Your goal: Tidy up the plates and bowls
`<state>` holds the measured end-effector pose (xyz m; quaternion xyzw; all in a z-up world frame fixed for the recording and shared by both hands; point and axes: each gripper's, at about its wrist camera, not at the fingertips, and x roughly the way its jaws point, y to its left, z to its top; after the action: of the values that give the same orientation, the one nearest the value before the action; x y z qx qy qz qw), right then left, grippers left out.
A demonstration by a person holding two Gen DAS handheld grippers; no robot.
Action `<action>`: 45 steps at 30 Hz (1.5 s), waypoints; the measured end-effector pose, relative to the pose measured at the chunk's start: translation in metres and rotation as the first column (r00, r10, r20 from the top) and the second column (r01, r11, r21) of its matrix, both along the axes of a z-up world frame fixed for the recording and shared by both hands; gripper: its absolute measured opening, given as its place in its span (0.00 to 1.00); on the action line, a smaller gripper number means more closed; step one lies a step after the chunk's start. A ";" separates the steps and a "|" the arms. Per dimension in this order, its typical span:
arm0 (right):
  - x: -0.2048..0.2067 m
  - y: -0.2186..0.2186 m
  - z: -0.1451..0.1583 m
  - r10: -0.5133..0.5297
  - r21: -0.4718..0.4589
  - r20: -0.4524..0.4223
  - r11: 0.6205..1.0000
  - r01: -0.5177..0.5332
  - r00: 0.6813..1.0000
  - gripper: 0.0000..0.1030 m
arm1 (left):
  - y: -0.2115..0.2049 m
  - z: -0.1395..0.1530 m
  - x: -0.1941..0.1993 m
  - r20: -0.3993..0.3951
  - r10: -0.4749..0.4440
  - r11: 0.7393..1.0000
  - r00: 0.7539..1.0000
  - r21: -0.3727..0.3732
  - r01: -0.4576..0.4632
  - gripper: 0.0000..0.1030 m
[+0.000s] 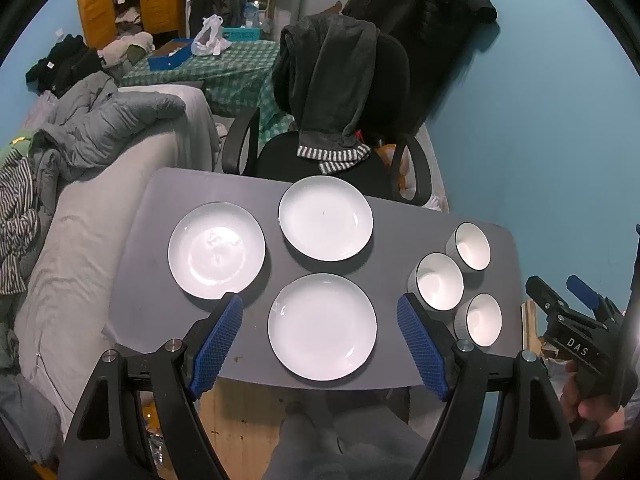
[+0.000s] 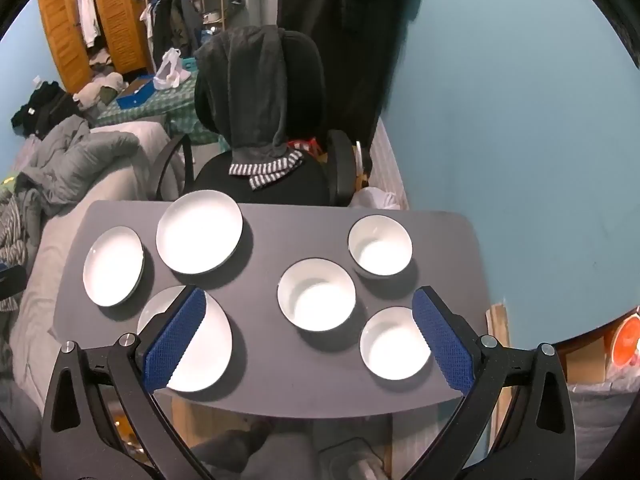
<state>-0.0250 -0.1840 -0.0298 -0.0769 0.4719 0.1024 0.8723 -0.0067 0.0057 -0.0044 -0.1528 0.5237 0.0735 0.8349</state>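
Three white plates lie on the small grey table: a left plate, a far plate and a near plate. Three white bowls cluster on the table's right side: far bowl, middle bowl and near bowl. My left gripper hovers open above the near plate, holding nothing. Above the near bowls my right gripper is open and holds nothing. Its left finger covers part of the near plate. The right gripper's body shows at the left wrist view's right edge.
A black office chair draped with a dark garment stands behind the table. A bed with grey covers runs along the left. A blue wall is close on the right. Clothes and a wardrobe fill the far room.
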 end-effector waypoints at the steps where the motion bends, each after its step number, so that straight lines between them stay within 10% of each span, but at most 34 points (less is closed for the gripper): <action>1: -0.001 0.000 0.000 0.001 0.001 0.001 1.000 -0.001 1.000 0.98 | 0.001 0.000 0.000 -0.001 -0.001 1.000 1.000 -0.002 0.001 0.78; 45: 0.006 -0.001 0.006 -0.002 0.006 -0.008 1.000 0.002 1.000 0.98 | 0.001 0.004 0.000 0.004 -0.016 1.000 1.000 -0.007 0.016 0.78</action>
<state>-0.0192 -0.1852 -0.0237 -0.0734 0.4754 0.1031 0.8706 -0.0065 0.0071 -0.0006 -0.1515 0.5234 0.0645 0.8360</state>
